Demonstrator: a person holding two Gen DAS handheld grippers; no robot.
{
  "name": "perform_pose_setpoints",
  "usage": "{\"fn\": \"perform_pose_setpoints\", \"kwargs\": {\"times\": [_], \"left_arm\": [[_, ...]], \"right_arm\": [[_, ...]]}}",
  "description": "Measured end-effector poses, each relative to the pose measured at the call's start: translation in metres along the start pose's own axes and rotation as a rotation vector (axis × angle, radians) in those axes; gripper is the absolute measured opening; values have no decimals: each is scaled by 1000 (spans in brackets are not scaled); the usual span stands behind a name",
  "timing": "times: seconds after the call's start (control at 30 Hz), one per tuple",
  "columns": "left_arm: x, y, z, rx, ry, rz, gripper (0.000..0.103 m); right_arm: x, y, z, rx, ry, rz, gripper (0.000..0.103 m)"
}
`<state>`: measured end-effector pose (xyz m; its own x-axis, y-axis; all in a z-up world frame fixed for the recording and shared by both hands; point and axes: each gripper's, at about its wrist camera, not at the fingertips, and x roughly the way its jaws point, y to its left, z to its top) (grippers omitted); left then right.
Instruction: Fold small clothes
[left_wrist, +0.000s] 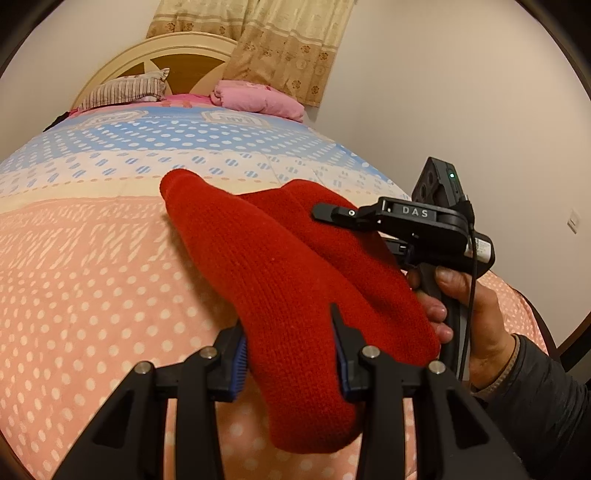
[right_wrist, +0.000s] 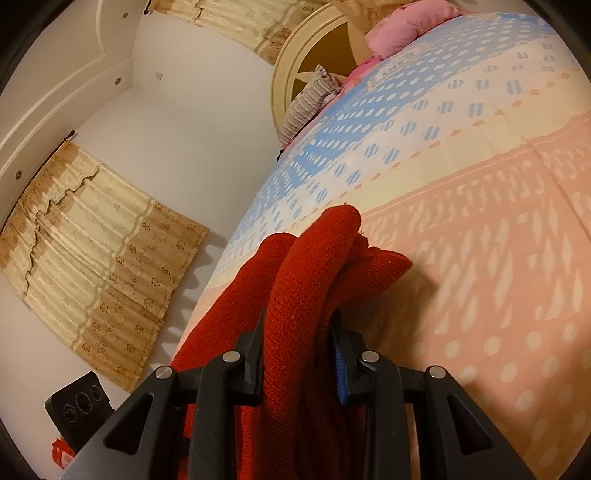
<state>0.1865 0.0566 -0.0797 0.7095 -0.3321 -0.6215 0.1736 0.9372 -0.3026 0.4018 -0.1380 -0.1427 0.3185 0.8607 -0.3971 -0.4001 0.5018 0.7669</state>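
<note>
A red knitted garment (left_wrist: 280, 280) is bunched into thick folds and held above the bed. My left gripper (left_wrist: 291, 354) is shut on one fold of it near the bottom of the left wrist view. My right gripper (right_wrist: 299, 354) is shut on another thick fold of the same red garment (right_wrist: 306, 280). The right gripper also shows in the left wrist view (left_wrist: 332, 214), coming in from the right, its fingers pressed into the cloth with a hand on its handle.
The bed's quilt (left_wrist: 92, 266) is pink with white dots near me and blue and cream farther off. A striped pillow (left_wrist: 125, 90) and a pink folded blanket (left_wrist: 258, 99) lie by the headboard (left_wrist: 122, 62). Curtains (right_wrist: 96, 254) hang on the wall.
</note>
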Motion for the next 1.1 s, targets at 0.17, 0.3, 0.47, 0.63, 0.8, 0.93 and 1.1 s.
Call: {"fn": "perform_pose_setpoints", "kwargs": {"times": [0.17,0.3,0.47,0.63,0.8,0.93,1.1], "left_arm": [[-17,8,-8,-4,-14,18,39],[-29,16,-14,-7,-23,38,39],[-39,23,-21,-3,-27,64,39],[-46,28,-30,2,-21,88,39],[-52,32,-38,3,-17,102,39],[-53,34,-41,7,-12,113,39],[-58,36,-49,17,-6,133,39]], "right_arm": [[15,17,-8,-18,30,32,29],[26,31,-13,-39,54,53,29],[42,49,-22,-68,87,75,29],[54,59,-28,-81,113,95,28],[66,71,-37,-104,149,111,28],[73,80,-42,-127,169,117,28],[80,82,-43,-117,184,134,28]]}}
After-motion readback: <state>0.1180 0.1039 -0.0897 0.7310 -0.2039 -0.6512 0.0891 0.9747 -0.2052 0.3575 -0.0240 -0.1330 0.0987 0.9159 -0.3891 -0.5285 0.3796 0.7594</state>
